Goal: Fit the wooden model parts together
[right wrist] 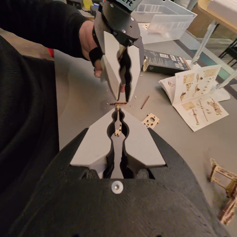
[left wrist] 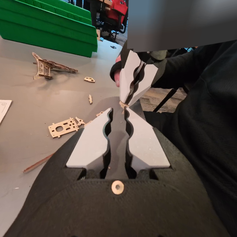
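My right gripper [right wrist: 118,110] is shut on a thin pale wooden part [right wrist: 118,126] that lies along the gap between its fingers. A dark flat wooden crosspiece [right wrist: 118,103] sits at that part's front end. My left gripper [right wrist: 122,100] comes down from above, its jaws a little apart, with its tips right at the crosspiece. In the left wrist view my left gripper [left wrist: 119,109] is open. The right gripper [left wrist: 126,102] holds the small wooden part [left wrist: 123,104] against the left's right fingertip.
On the grey table [left wrist: 32,141] lie a partly built wooden model [left wrist: 43,66], a flat holed plate [left wrist: 64,127], small loose parts [left wrist: 89,79] and a thin stick [right wrist: 144,102]. Green bins [left wrist: 48,25] stand behind. An open booklet [right wrist: 198,96], a dark box [right wrist: 165,62] and a clear bin [right wrist: 166,21] are also here. Left and right tips are no more than a few centimetres apart. The thin stick [right wrist: 144,102] is about equally far from each gripper, around 15 cm.
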{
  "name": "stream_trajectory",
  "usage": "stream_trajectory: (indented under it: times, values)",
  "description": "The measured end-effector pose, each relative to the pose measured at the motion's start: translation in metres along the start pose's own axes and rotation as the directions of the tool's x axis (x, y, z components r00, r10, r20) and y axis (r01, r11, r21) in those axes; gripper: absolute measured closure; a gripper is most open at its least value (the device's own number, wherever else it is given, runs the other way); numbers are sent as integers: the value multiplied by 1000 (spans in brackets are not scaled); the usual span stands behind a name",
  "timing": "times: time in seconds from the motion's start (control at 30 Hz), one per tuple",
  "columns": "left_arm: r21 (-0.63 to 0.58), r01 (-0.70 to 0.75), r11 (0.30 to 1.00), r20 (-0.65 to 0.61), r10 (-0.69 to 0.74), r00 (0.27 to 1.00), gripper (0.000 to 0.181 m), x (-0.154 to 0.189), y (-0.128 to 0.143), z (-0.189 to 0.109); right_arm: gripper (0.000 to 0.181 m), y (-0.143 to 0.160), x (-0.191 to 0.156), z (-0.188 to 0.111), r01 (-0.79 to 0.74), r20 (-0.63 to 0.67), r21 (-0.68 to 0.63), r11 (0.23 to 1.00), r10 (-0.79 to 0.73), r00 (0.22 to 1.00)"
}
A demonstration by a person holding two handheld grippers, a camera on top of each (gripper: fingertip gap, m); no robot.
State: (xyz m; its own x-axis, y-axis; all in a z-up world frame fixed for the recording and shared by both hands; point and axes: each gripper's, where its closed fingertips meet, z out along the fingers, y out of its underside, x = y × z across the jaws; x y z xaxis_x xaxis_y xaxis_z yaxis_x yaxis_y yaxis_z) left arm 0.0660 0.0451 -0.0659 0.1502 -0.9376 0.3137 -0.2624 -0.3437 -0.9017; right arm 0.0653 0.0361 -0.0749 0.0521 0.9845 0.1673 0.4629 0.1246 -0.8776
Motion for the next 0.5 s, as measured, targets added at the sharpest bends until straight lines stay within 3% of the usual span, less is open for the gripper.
stream_trajectory:
  times: [0.27,0.5]
  values:
    - [-58,-117,991,-211,103,972,167,18,-8,11,181,-2,-9,-16,-36,231,79,996,17,973]
    - [-40,-12,999,-389,-5,921,176,36,-14,16,181,-10,-20,-23,37,352,134,990,-82,933]
